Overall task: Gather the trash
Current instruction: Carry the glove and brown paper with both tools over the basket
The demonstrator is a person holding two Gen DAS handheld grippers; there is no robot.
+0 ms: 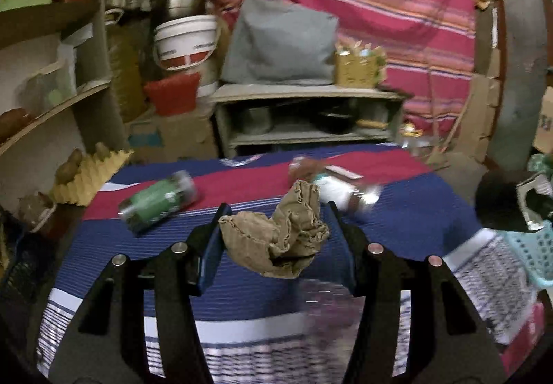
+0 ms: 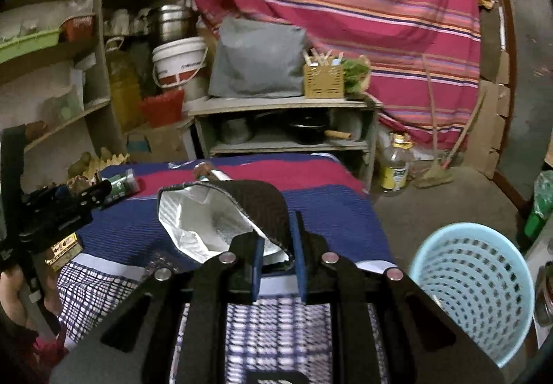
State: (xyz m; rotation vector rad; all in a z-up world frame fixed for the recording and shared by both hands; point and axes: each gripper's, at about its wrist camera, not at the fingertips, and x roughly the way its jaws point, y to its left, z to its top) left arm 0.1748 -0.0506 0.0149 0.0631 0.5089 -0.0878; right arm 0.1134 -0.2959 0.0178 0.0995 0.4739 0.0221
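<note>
Through my left wrist camera, my left gripper pinches a crumpled brown paper wad between its blue pads, lifted clear of the striped cloth that covers the table. Toward the cloth's far left edge a green-labelled bottle lies on its side, blurred. Past the wad, near the far edge, sits a smeared heap of wrappers; I cannot make out what each piece is. A pale blue basket is cut off at the right border.

Through my right wrist camera, my right gripper is nearly closed on the edge of a black pouch with a white lining, which hides the middle of the cloth. The basket stands off the cloth's right edge, on the floor. The bottle lies at the far left corner, partly covered by my left gripper, whose fingertips I cannot see from here.
</note>
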